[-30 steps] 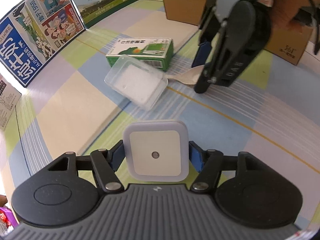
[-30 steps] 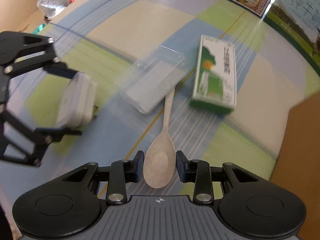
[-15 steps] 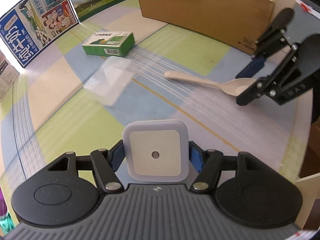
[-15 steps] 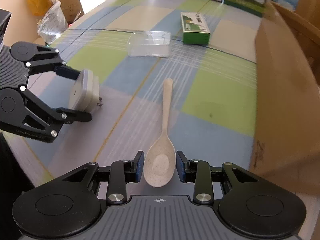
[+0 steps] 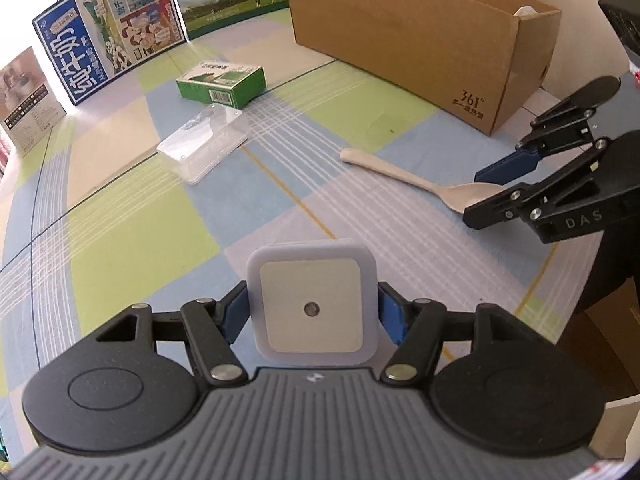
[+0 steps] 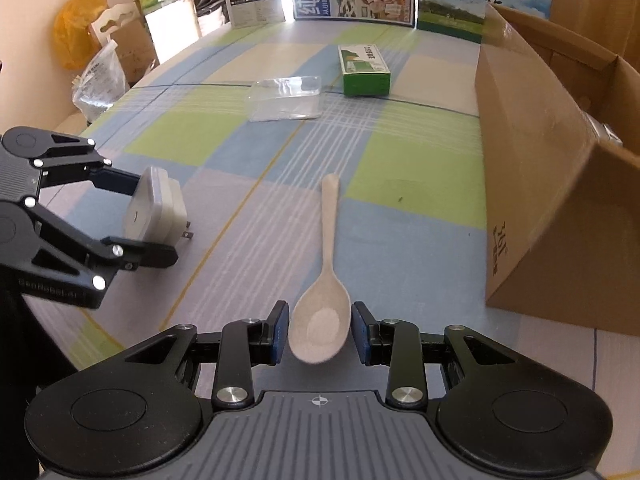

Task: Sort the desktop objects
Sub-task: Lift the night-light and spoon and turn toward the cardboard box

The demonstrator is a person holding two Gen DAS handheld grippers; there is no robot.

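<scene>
My left gripper (image 5: 312, 312) is shut on a white square plug-in night light (image 5: 312, 304), its flat face toward the camera; in the right wrist view the same night light (image 6: 154, 210) shows its metal prongs pointing right. My right gripper (image 6: 320, 332) is shut on the bowl of a beige spoon (image 6: 322, 312), whose handle points away over the checked tablecloth. From the left wrist view the spoon (image 5: 404, 176) hangs at the right in that gripper (image 5: 486, 194). Both grippers are held above the table's near end.
An open cardboard box (image 6: 552, 184) stands along the right side; it is the same cardboard box (image 5: 420, 32) at the far right in the left wrist view. A clear plastic case (image 5: 204, 142) and a green carton (image 5: 222, 86) lie further back. Printed boards (image 5: 108, 48) line the far edge.
Both grippers have drawn back from the clear case and green carton toward the table's near end, carrying the night light and the spoon. The cardboard box has come into fuller view.
</scene>
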